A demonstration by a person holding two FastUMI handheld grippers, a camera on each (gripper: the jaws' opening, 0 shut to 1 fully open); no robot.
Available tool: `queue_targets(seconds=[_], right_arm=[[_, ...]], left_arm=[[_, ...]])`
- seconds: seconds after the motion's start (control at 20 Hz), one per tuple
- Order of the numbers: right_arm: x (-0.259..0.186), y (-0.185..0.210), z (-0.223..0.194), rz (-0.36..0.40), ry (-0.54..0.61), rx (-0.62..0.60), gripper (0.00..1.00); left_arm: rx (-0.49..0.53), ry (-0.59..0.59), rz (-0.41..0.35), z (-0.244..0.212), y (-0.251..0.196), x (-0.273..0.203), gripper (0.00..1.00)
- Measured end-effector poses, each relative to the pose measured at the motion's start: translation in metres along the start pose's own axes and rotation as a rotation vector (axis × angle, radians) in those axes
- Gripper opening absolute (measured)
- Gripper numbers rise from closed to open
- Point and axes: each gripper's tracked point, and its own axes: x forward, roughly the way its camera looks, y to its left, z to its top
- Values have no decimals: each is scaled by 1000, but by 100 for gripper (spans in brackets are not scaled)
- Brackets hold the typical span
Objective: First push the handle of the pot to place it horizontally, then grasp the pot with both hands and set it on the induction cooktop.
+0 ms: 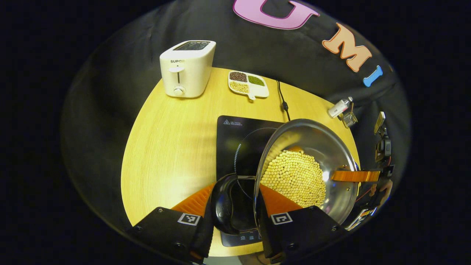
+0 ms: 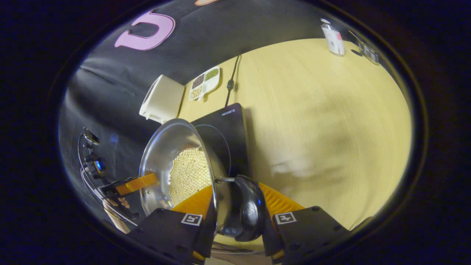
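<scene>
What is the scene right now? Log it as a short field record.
pot: steel pot, holds pale round beans, held over the induction cooktop
left gripper: shut on the pot's black side handle
right gripper: shut on the opposite black handle
table: light wood
behind the cooktop: white toaster, divided dish of grains, power cord
far edge: small white bottle

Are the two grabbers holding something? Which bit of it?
Yes, the pot full of beans. The left gripper pinches one black side handle and the right gripper pinches the opposite handle, above the induction cooktop.
</scene>
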Motion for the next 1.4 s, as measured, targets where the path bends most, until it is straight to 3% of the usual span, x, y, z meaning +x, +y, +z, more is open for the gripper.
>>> queue_targets(seconds=[0.65,1.1,1.15,1.2,1.4], right_arm=[[31,3,22,-2,-60,23,48],[41,3,22,17,-76,2,51],[41,3,22,20,-75,1,57],[40,3,22,23,-77,0,51],[39,2,27,20,-101,-10,51]], left_arm=[[12,-51,-1,17,19,28,55],[28,-73,24,17,25,29,59],[41,-79,30,18,26,29,60],[46,-80,35,18,27,30,61],[10,-89,55,16,27,29,64]])
